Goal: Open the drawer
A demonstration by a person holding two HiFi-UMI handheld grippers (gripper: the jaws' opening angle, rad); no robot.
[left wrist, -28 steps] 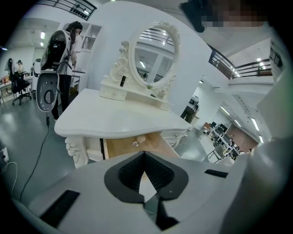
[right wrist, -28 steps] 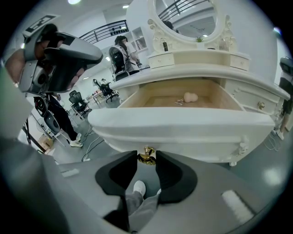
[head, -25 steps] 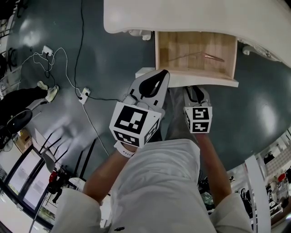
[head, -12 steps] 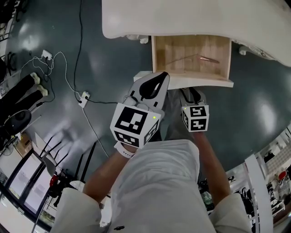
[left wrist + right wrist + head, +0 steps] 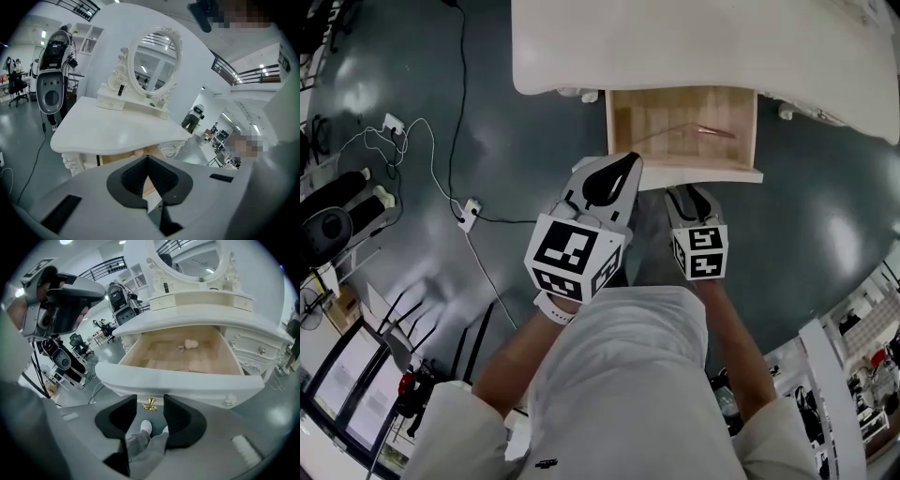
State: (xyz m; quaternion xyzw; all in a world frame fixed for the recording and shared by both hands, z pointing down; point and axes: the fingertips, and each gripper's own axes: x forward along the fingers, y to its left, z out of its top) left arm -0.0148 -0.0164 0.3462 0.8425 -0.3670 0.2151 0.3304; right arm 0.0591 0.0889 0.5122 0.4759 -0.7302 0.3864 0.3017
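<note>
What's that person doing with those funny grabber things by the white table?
A person is holding a hand-held gripper in each hand at a white dressing table. Its drawer is already pulled out. The jaws of the right hand-held gripper have just been opening. The gold knob shows between them, and neither pad presses on it. The left hand-held gripper is shut and holds nothing.

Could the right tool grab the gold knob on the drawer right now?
Probably yes. The right tool has just been opening its jaws, and the knob sits between their tips, untouched. Nothing else stands between the tool and the knob on the open drawer.
</note>
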